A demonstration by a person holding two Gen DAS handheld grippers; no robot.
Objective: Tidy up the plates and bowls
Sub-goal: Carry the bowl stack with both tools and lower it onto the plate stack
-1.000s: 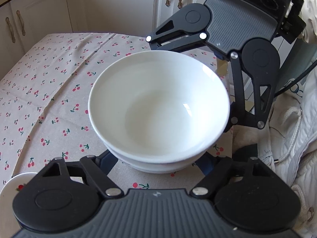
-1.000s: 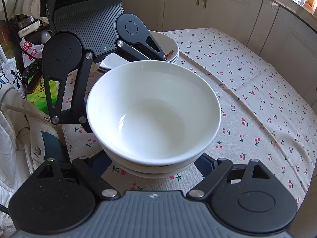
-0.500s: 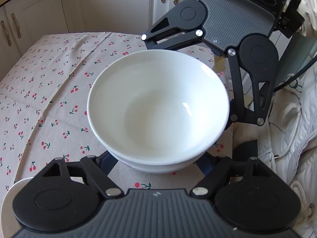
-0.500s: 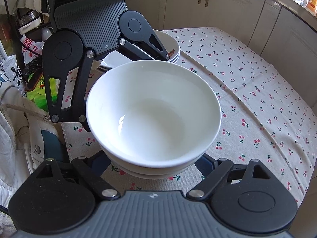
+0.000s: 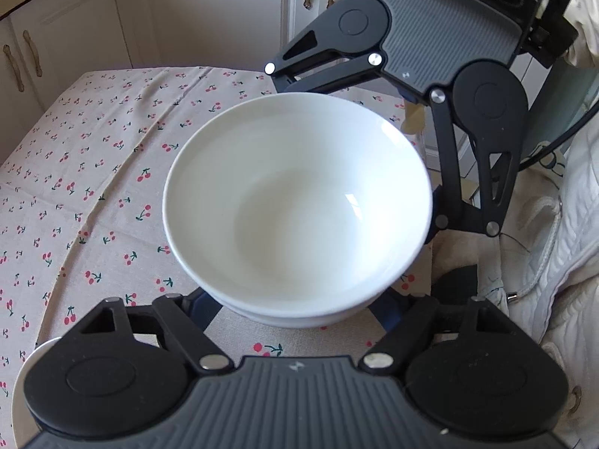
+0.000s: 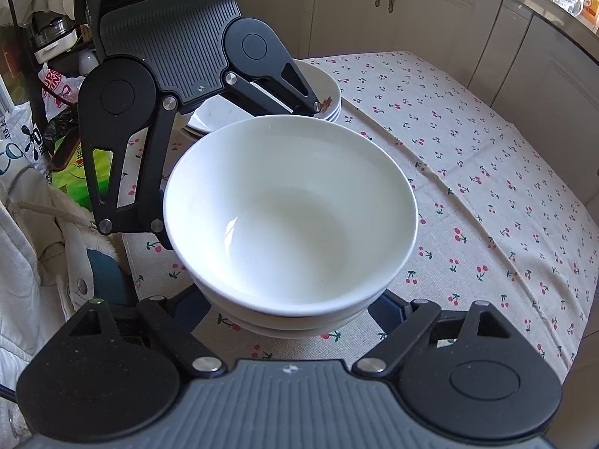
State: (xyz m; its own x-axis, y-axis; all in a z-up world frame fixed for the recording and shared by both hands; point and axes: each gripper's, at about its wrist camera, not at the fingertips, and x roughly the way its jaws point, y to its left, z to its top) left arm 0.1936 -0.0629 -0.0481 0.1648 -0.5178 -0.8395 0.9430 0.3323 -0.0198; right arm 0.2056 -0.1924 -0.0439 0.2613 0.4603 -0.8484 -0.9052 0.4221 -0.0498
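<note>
Two nested white bowls (image 5: 297,209) sit on the cherry-print tablecloth (image 5: 93,172) near its edge. Left gripper (image 5: 295,307) clamped on the lower bowl; right gripper (image 6: 288,310) spans the stack from the opposite side. Fingertips hidden under the rim, contact unclear. Stacked plates (image 6: 322,93) behind, partly blocked.

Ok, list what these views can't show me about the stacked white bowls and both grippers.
- Both views: the stacked white ceramic bowls hide both grippers' fingers, so contact is unreadable.
- Both views: bowl count unclear; only rims show.
- Right wrist view: the left gripper covers most of the white plate stack.
</note>
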